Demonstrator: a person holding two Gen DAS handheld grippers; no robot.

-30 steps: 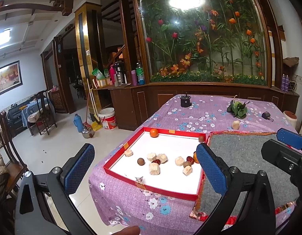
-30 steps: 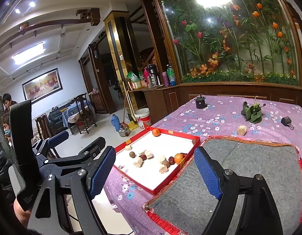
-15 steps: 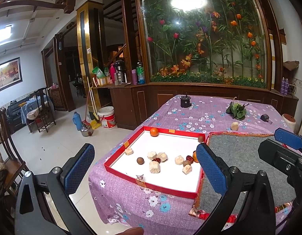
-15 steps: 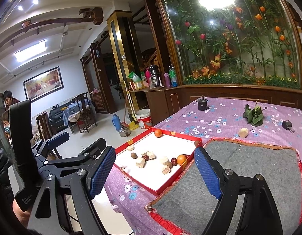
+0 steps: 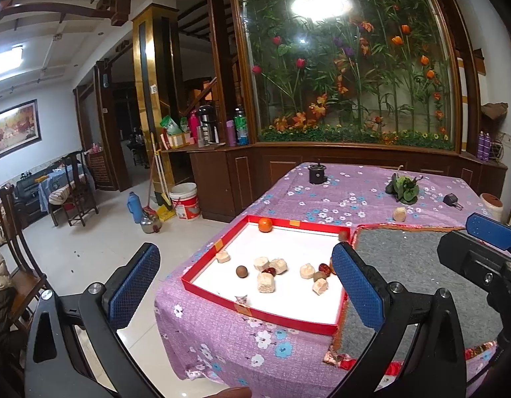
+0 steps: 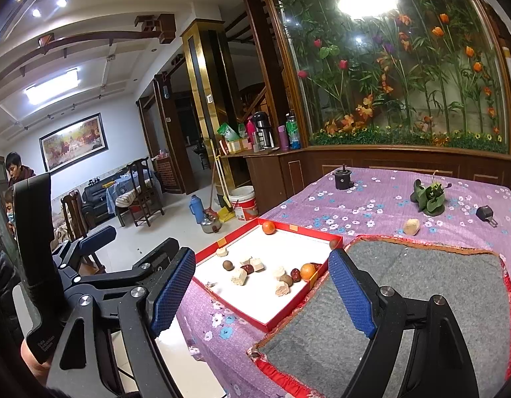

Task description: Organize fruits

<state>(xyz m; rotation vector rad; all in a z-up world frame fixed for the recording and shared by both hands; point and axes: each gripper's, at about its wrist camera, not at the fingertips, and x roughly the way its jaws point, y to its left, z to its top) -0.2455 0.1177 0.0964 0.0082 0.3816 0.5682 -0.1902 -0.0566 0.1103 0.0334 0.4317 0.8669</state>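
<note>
Both tools, left point(image 5: 245, 285) and right point(image 6: 262, 293), spread and empty. Fruits loose in red tray point(image 5: 255, 311); one pale piece point(image 5: 399, 214) on bench at tray's 1 o'clock. Unsorted.

Two oranges point(image 6: 269, 227), seven pale chunks point(image 5: 265, 282), one red tray point(image 5: 222, 295), one grey mat point(image 6: 421, 298), two tongs point(image 5: 245, 285).

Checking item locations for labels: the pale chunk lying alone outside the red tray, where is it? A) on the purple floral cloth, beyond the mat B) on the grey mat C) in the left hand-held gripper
A: the pale chunk rests on the purple floral cloth, past the grey mat's far edge.
</note>
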